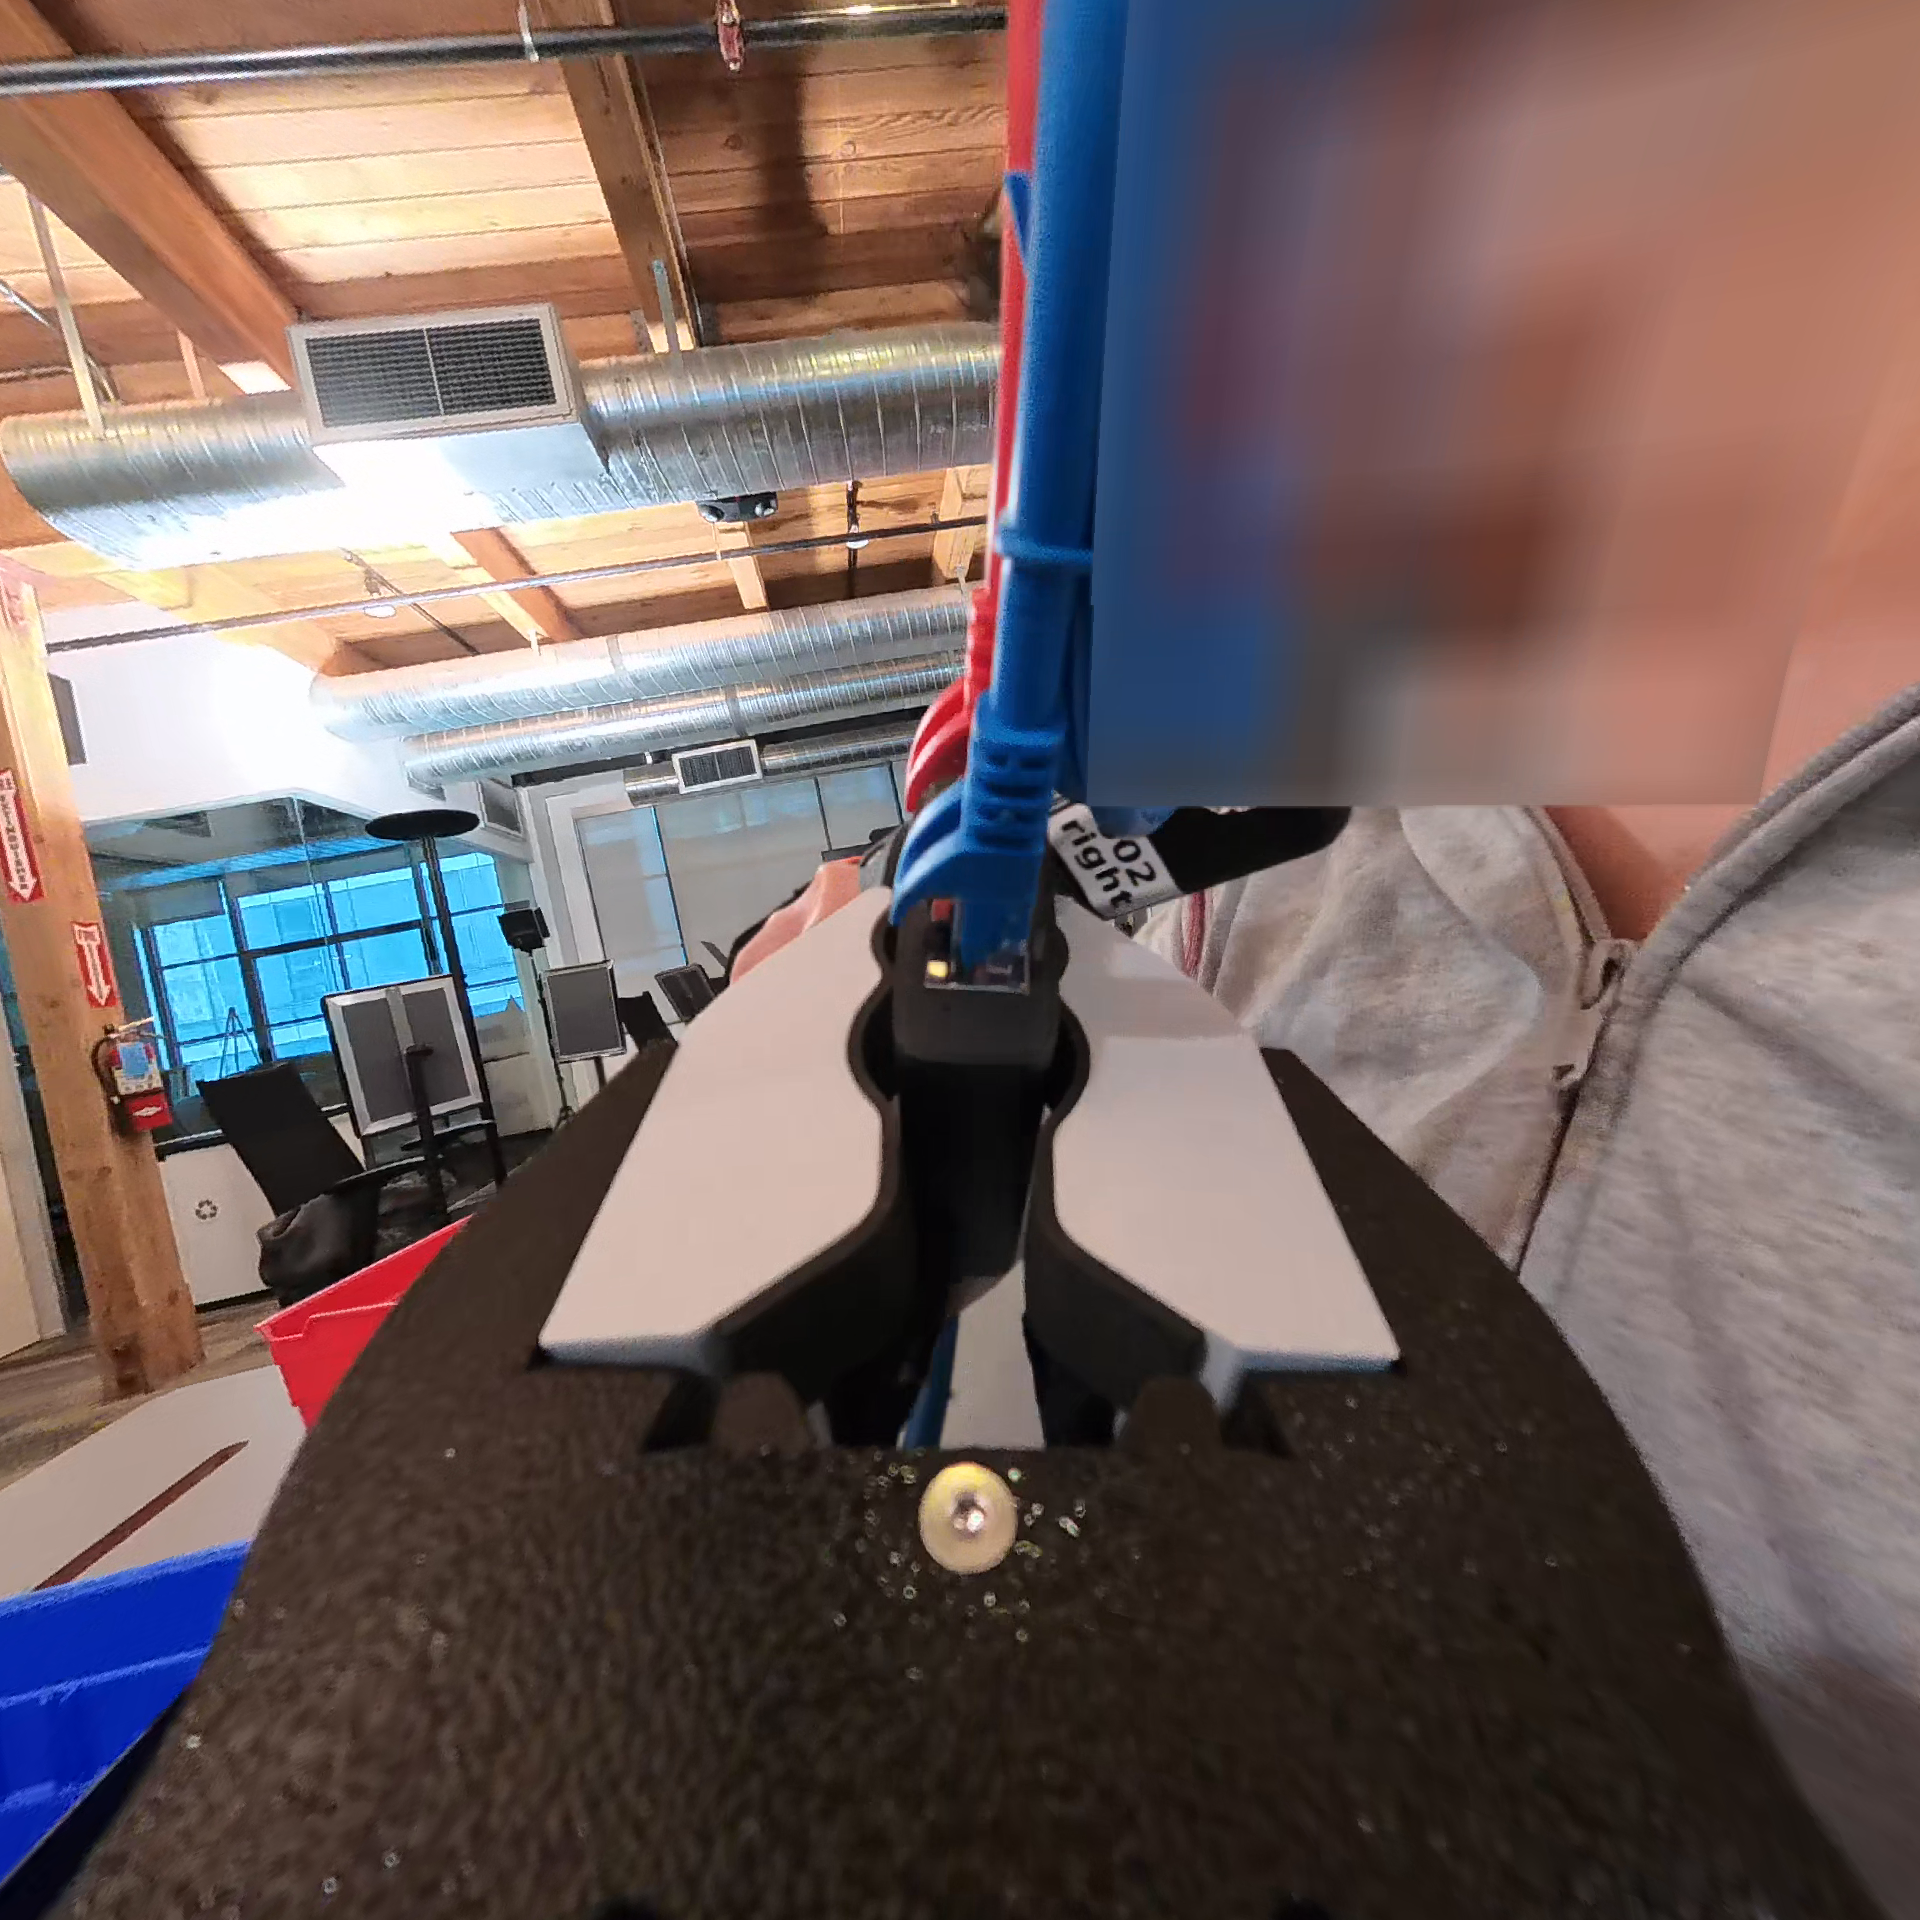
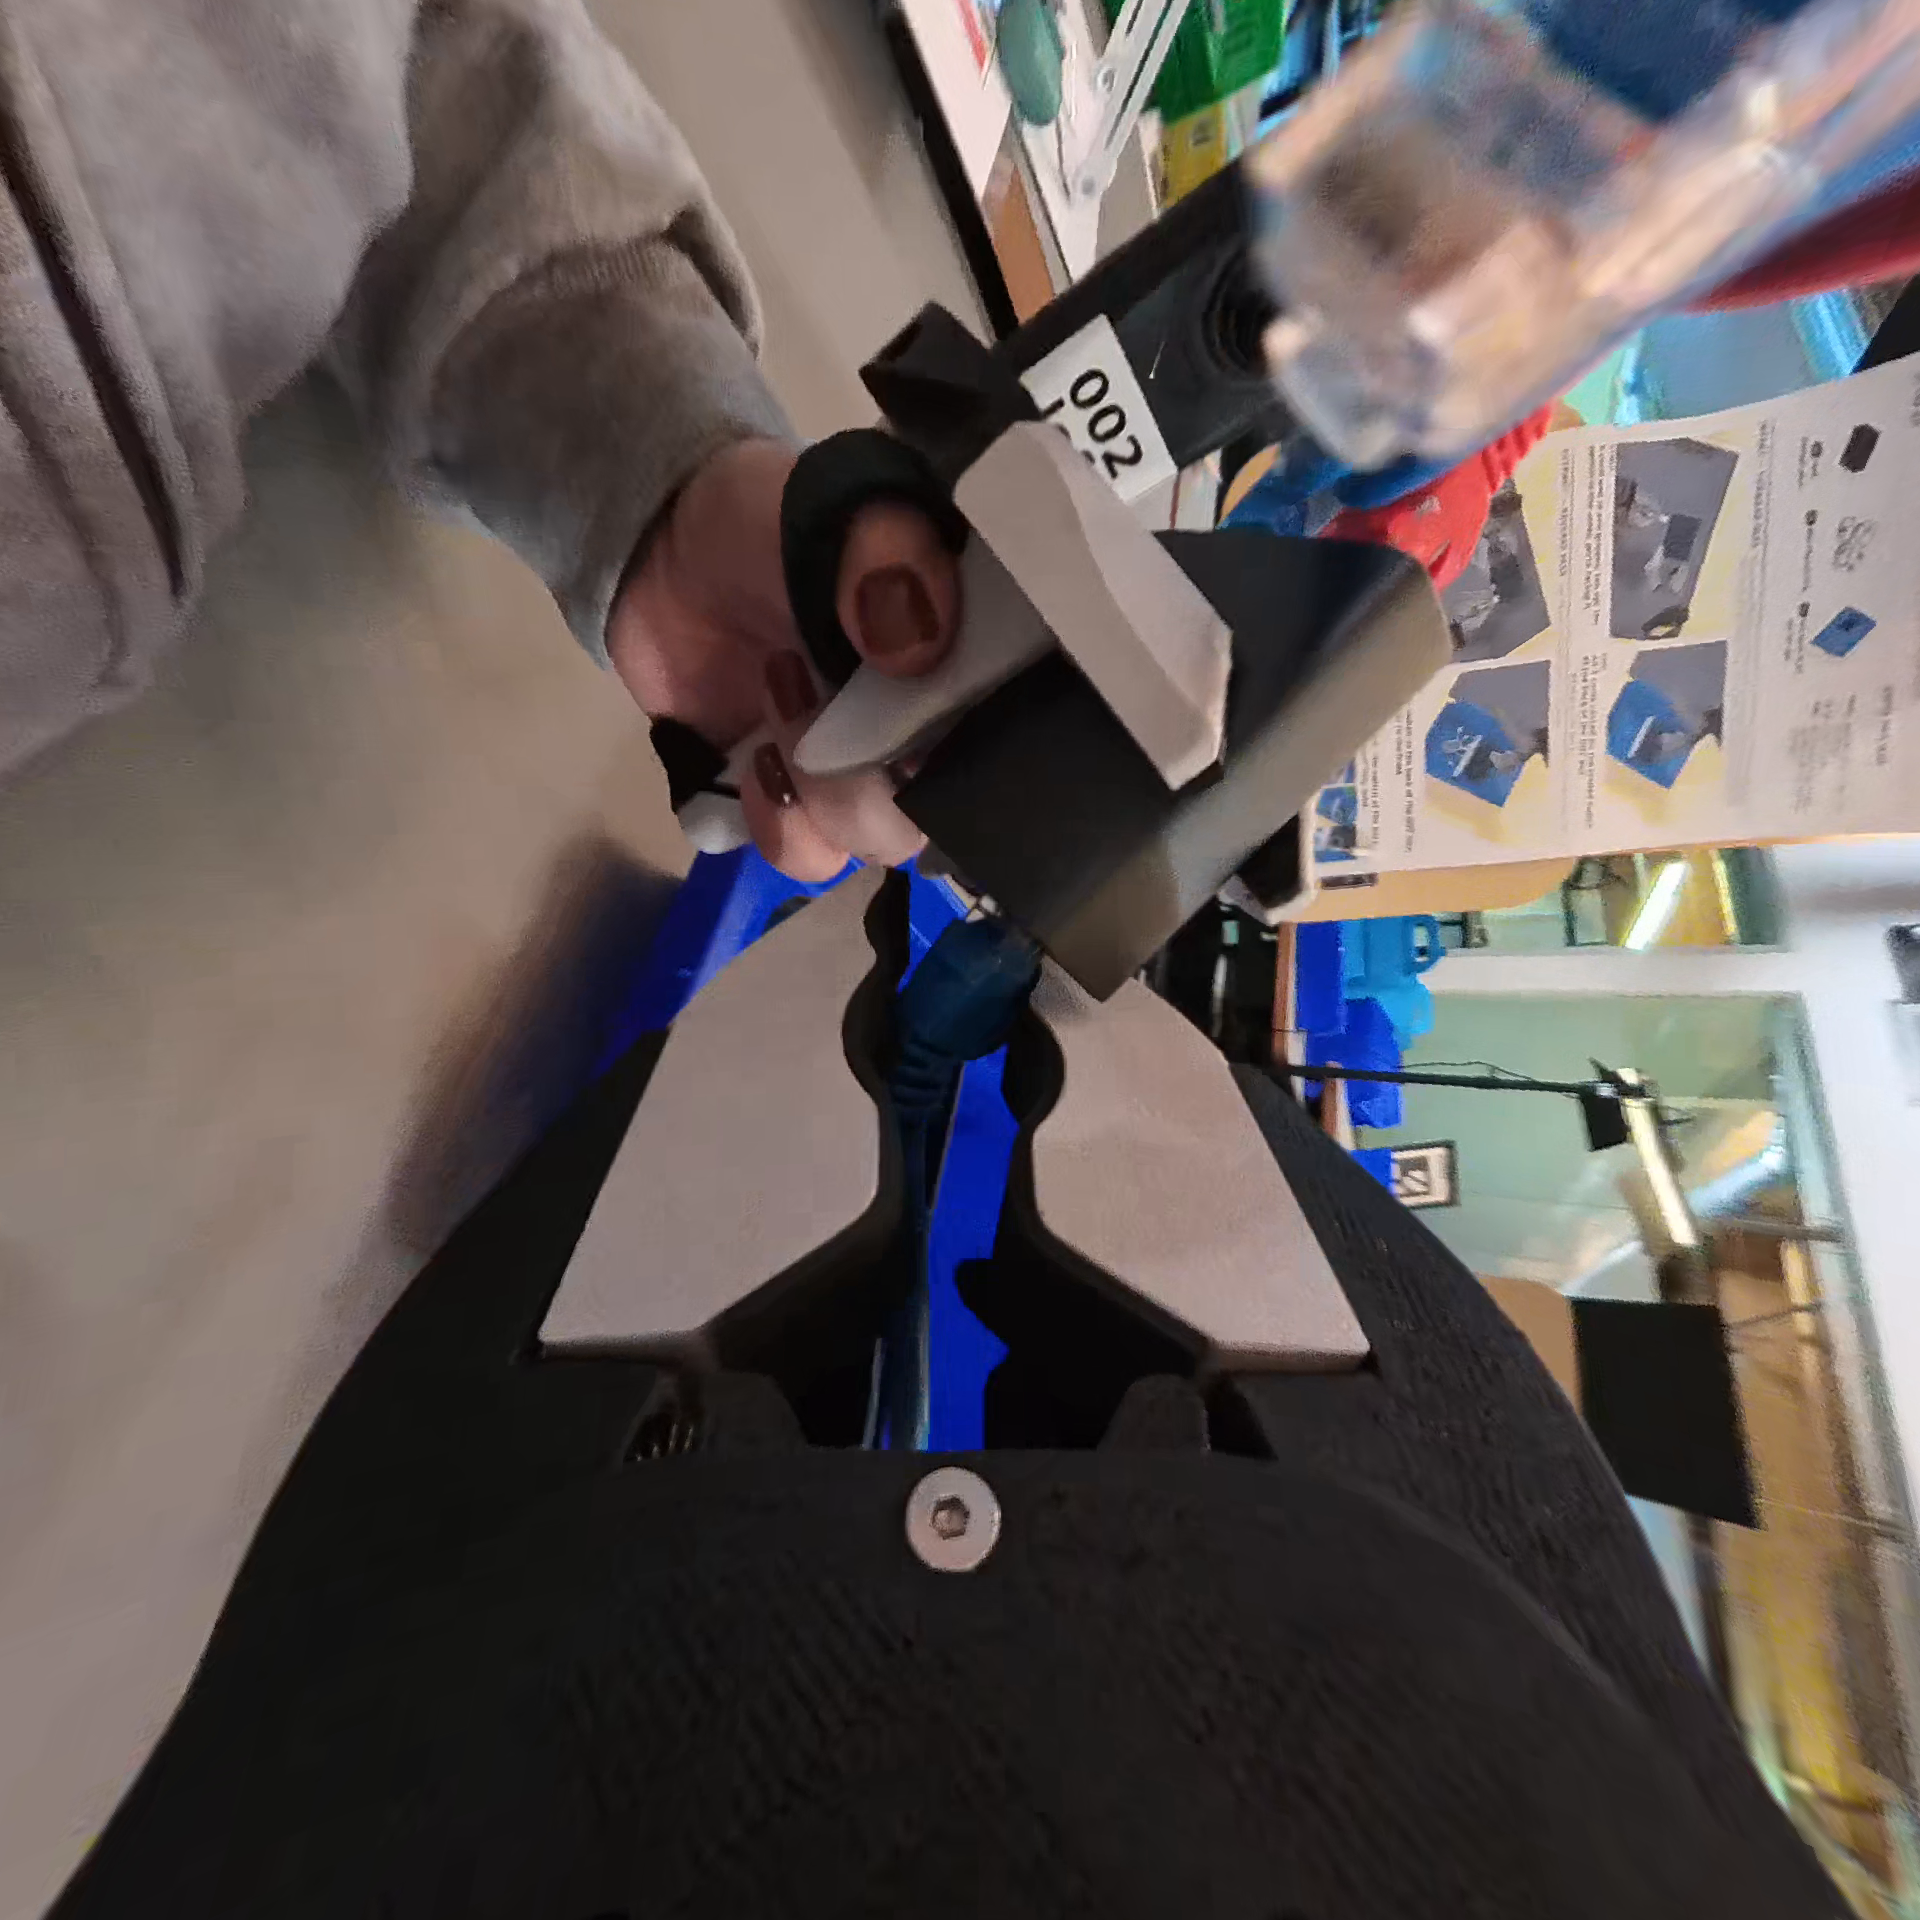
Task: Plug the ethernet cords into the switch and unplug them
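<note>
Left wrist view shows the left gripper (image 1: pixel 971 997) clamped on a small black adapter (image 1: pixel 977 1023) with a blue cable plug (image 1: pixel 987 831) seated in its socket, while the right gripper (image 2: pixel 951 997) pinches that blue cable (image 2: pixel 920 1122) just behind the plug, steadying both.

Timber ceiling (image 1: pixel 343 197), silver ducts (image 1: pixel 790 400) — blue-lit windows (image 1: pixel 301 961) beyond.

black adapter block (image 1: pixel 977 1023) | clamped in left tongs (image 1: pixel 975 935) | blue cable (image 1: pixel 997 831) plugged on top
</note>
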The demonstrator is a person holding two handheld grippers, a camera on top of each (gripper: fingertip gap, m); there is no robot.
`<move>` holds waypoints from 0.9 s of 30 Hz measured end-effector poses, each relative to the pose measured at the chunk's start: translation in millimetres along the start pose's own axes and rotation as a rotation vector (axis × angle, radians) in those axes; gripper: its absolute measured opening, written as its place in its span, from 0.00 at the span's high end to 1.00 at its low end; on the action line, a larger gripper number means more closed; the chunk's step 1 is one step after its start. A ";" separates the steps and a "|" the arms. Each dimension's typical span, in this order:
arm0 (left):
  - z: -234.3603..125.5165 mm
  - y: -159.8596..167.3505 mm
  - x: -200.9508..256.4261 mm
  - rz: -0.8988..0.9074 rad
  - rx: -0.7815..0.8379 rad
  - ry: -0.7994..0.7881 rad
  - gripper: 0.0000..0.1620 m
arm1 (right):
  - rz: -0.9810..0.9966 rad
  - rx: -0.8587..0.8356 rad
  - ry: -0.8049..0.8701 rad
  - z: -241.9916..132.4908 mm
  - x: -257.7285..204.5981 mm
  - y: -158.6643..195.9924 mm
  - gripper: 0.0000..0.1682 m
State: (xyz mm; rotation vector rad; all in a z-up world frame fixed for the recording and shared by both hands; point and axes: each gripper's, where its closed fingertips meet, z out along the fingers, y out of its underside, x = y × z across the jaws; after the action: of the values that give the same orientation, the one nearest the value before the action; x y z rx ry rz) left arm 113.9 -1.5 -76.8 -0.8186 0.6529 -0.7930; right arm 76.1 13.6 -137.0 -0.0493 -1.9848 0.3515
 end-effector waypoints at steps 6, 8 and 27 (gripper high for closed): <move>-1.7 8.4 10.6 0.049 -0.049 0.029 0.87 | -0.155 -0.050 0.014 -6.8 -2.5 -0.5 0.90; -1.5 10.8 13.6 0.054 -0.051 0.035 0.87 | -0.150 -0.040 -0.017 -8.3 -6.5 -1.8 0.90; -2.2 22.8 17.6 0.176 -0.069 0.021 0.87 | 0.267 -0.085 -0.195 -12.3 -23.5 0.6 0.85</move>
State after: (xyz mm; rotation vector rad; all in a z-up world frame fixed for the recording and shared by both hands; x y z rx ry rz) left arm 129.8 -6.6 -100.3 -0.8044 0.7631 -0.6231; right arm 97.2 12.5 -153.2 -0.3481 -2.1904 0.4580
